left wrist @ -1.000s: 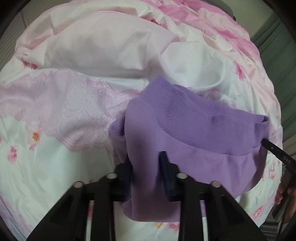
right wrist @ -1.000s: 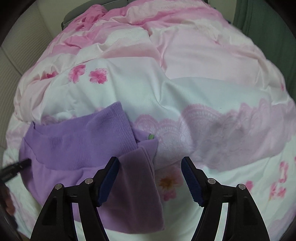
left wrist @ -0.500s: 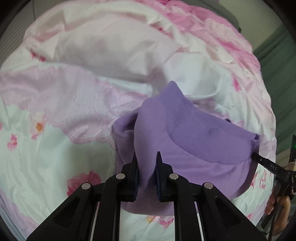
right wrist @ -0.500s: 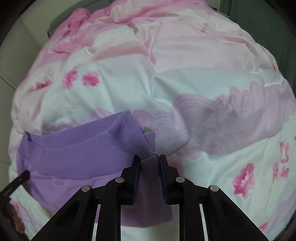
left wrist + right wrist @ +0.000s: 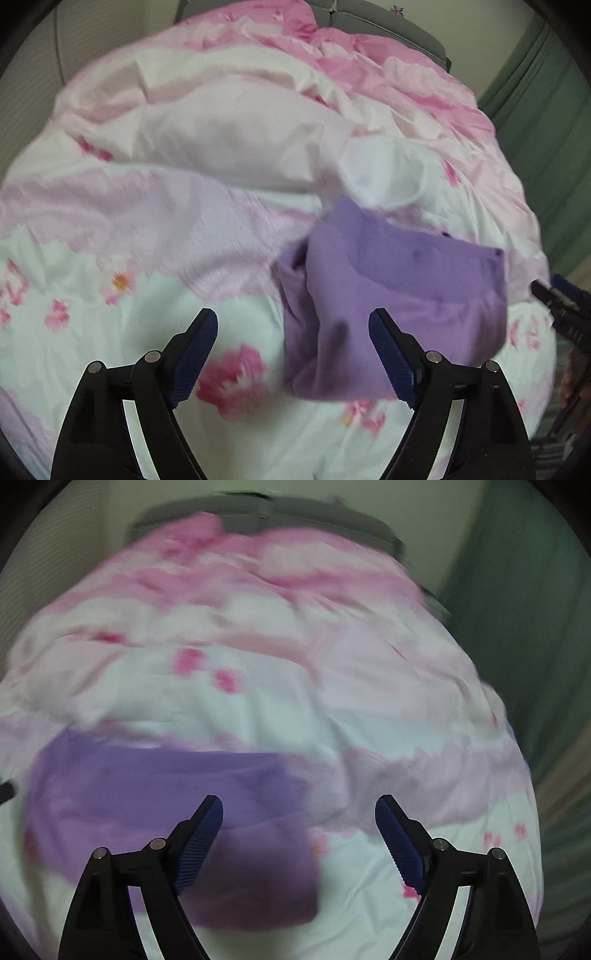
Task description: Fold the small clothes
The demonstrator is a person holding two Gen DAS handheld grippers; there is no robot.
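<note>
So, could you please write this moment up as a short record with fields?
garment: purple knit garment, folded, lying on the bedding
surface: pink-and-white floral quilt
left gripper: open, jaws have just been opening, nothing pinched
right gripper: open, jaws have just been opening, garment below, released
backdrop: green curtain
image quality: right wrist view blurred

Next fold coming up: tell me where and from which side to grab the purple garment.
Judging by its lie, take the purple garment at the flap nearest the camera, coming from above: there the cloth is doubled into a raised fold, easier to pinch than the flat ribbed band farther back.
</note>
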